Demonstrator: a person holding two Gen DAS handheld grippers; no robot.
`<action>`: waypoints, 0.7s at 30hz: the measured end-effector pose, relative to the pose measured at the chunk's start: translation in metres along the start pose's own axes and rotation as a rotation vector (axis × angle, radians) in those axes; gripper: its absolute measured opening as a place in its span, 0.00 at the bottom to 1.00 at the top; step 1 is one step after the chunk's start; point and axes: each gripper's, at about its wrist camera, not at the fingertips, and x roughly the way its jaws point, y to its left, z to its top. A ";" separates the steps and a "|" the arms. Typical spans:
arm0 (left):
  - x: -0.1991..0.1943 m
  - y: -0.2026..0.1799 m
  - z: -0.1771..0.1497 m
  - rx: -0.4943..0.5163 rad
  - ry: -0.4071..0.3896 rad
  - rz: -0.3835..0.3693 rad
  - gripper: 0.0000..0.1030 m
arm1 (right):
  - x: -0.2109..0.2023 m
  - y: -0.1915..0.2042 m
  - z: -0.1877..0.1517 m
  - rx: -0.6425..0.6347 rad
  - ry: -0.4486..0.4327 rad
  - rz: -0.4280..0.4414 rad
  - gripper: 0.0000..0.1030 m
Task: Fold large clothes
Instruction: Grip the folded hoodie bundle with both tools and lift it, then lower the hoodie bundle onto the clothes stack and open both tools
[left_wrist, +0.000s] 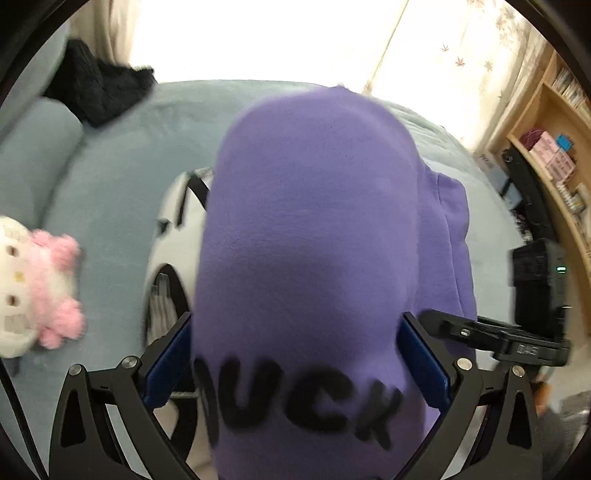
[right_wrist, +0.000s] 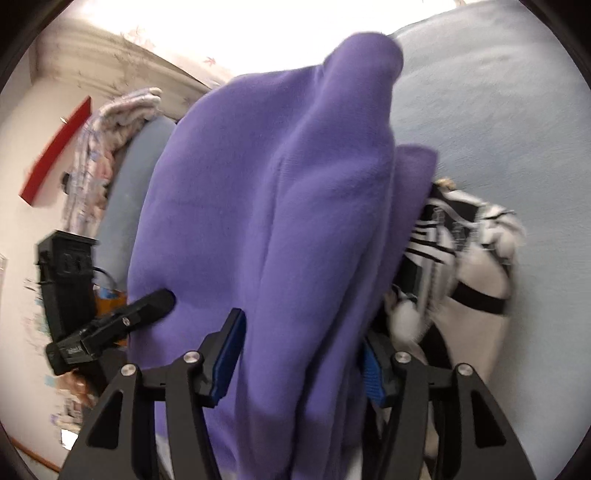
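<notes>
A purple sweatshirt (left_wrist: 310, 229) with black letters fills the left wrist view and hangs over the blue-grey bed (left_wrist: 122, 155). My left gripper (left_wrist: 295, 354) is shut on a thick bunch of it, blue pads (left_wrist: 168, 365) pressing both sides. In the right wrist view the same purple sweatshirt (right_wrist: 273, 206) drapes forward in folds. My right gripper (right_wrist: 299, 354) is shut on it too. Each gripper shows in the other's view: the right one (left_wrist: 491, 338) at the left view's right edge, the left one (right_wrist: 122, 325) at the right view's left edge.
A black-and-white garment (right_wrist: 469, 258) lies on the bed (right_wrist: 517, 122) under the sweatshirt, also in the left wrist view (left_wrist: 173, 221). A pink-and-white plush toy (left_wrist: 40, 291) sits at left, a black garment (left_wrist: 96, 85) at the far left, a wooden shelf (left_wrist: 554, 147) at right.
</notes>
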 end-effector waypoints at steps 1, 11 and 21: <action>-0.009 -0.007 -0.002 0.017 -0.031 0.040 1.00 | -0.005 0.011 0.000 -0.026 -0.011 -0.039 0.55; -0.064 -0.067 -0.042 0.198 -0.226 0.200 0.51 | -0.045 0.086 -0.033 -0.349 -0.192 -0.204 0.35; -0.062 -0.052 -0.064 0.208 -0.293 0.206 0.42 | -0.019 0.050 -0.039 -0.313 -0.108 -0.211 0.00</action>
